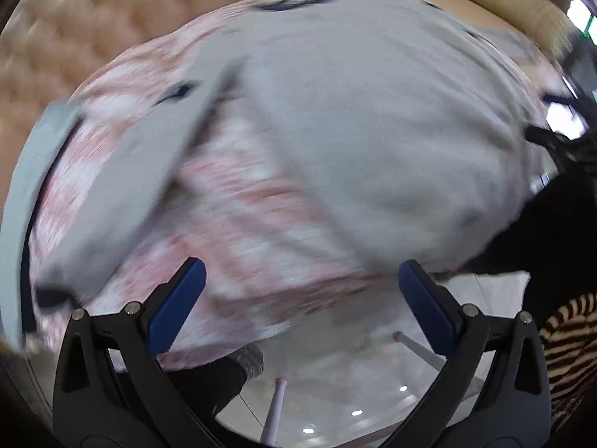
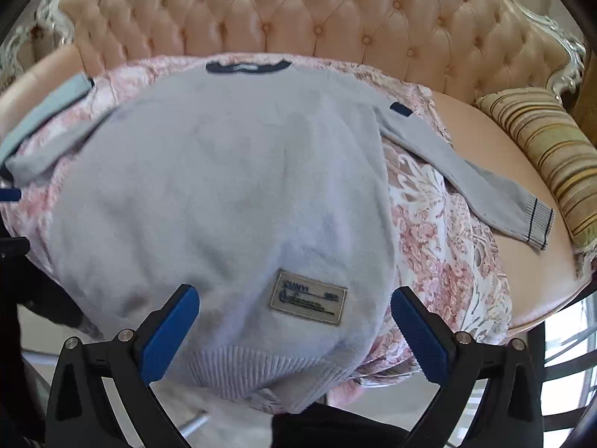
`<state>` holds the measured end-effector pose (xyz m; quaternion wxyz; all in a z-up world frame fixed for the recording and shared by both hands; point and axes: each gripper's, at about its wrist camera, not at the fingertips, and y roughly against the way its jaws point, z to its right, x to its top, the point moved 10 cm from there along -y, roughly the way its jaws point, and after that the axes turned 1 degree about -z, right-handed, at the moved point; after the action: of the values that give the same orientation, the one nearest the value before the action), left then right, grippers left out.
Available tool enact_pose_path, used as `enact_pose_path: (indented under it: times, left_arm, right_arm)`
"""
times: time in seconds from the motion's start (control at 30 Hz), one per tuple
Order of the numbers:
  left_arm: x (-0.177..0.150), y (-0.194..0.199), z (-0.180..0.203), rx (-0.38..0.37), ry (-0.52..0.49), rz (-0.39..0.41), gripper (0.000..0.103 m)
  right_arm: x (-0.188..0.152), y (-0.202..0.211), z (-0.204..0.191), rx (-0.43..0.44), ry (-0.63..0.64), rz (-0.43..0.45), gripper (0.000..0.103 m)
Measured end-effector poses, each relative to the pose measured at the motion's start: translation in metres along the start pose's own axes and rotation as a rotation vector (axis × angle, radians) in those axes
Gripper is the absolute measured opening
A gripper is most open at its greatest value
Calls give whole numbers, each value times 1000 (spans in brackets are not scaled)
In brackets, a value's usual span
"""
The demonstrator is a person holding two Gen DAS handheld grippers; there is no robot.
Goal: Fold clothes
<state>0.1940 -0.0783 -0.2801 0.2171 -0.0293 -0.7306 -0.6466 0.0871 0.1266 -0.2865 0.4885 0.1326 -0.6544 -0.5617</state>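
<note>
A light grey knit sweater [image 2: 231,194] with a dark navy collar [image 2: 248,67] lies flat on a pink floral cloth [image 2: 440,246] over a sofa seat. Its right sleeve [image 2: 466,179] stretches out to a striped cuff. A sewn label [image 2: 309,296] sits near the ribbed hem [image 2: 257,373]. My right gripper [image 2: 294,321] is open above the hem, with nothing between its blue pads. In the blurred left wrist view the sweater [image 1: 373,142] fills the frame and its left sleeve [image 1: 127,194] runs diagonally. My left gripper [image 1: 301,298] is open over the floral cloth [image 1: 253,224], holding nothing.
A tufted peach sofa back [image 2: 317,11] rises behind the cloth. A striped cushion [image 2: 548,160] lies at the right end of the seat. A pale blue folded item [image 2: 44,112] rests at the left. Glossy floor [image 1: 335,392] and a zebra-striped fabric [image 1: 571,354] show below.
</note>
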Motion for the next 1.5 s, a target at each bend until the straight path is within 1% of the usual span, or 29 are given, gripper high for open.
enact_pose_path:
  times: [0.07,0.13,0.2,0.27,0.3,0.33,0.37,0.4,0.43,0.47,0.5,0.57,0.6,0.63,0.7,0.77,0.8,0.83,0.9,0.93,0.97,1.07,1.1,1.23,1.27,1.3,1.33,1.43,1.5]
  left_arm:
    - [6,-8,26,32,-110,11,103]
    - [11,-19,47,75,-206,13,103]
    - [7,-37,42,77,-177,-35,103]
    - [1,-40,34,61,-168,-29,103]
    - [-3,-41,30,77,-173,-46,103]
    - [-6,-41,26,73,-162,-64,103]
    - [-6,-37,22,64,-138,-76,103]
    - [-2,-29,21,54,-116,-70,103]
    - [10,-16,24,42,-103,-26,103]
    - [22,-2,26,30,-90,19,103]
    - [34,10,29,20,-81,59,103]
    - [60,17,42,23,-109,100,103]
    - [62,7,42,26,-114,81,103]
    - [65,-3,42,30,-119,62,103]
    - [69,-22,41,32,-127,27,103]
    - [67,-24,38,-16,-100,24,103]
    - [66,-24,36,-40,-87,23,103]
    - [64,-25,35,-60,-75,22,103]
    - [61,-25,36,-70,-72,24,103]
    - [58,-24,35,-68,-72,24,103]
    - [59,-19,35,-67,-64,29,103]
    - [60,-7,35,-65,-43,44,103]
    - [64,-6,37,-58,-54,53,103]
    - [58,-28,25,-7,-88,0,103]
    - [58,-30,18,-40,-53,1,103]
    - [58,-32,12,-67,-25,0,103]
    - [57,-31,11,-59,-31,-2,103]
    - [57,-31,11,-44,-33,-5,103]
    - [57,-31,12,-37,-29,-2,103]
  right_arm:
    - [-2,-2,3,-31,31,-7,103]
    - [-5,-8,10,-43,24,-22,103]
    - [-15,-16,19,-20,-9,-43,103]
    - [-22,-22,29,40,-62,-61,103]
    - [-22,-22,32,63,-79,-62,103]
    - [-22,-21,34,86,-95,-64,103]
    - [-21,-17,36,105,-103,-54,103]
    - [-16,-9,40,123,-115,-22,103]
    - [-10,0,44,140,-134,17,103]
    - [-5,7,54,132,-161,50,103]
    - [-2,10,69,83,-189,62,103]
    - [-3,0,86,2,-201,20,103]
    - [-3,-6,92,-32,-202,-5,103]
    - [-3,-11,92,-44,-189,-23,103]
    - [1,-23,79,-41,-131,-56,103]
    - [-1,-36,71,-47,-62,-96,103]
    - [-3,-37,76,-49,-72,-107,103]
    - [-7,-37,87,-52,-114,-112,103]
    - [-15,-35,109,-58,-196,-123,103]
    - [-18,-34,120,-61,-238,-128,103]
    - [-19,-34,121,-60,-241,-129,103]
    - [-17,-33,102,-47,-172,-124,103]
    - [-16,-33,95,-43,-149,-123,103]
    - [-13,-33,69,-26,-56,-116,103]
    - [-12,-32,63,-22,-33,-114,103]
    - [-15,-33,69,-20,-59,-121,103]
    - [-19,-33,79,-36,-90,-133,103]
    - [-27,-26,99,-117,-119,-166,103]
    - [-17,-18,83,-94,-97,-133,103]
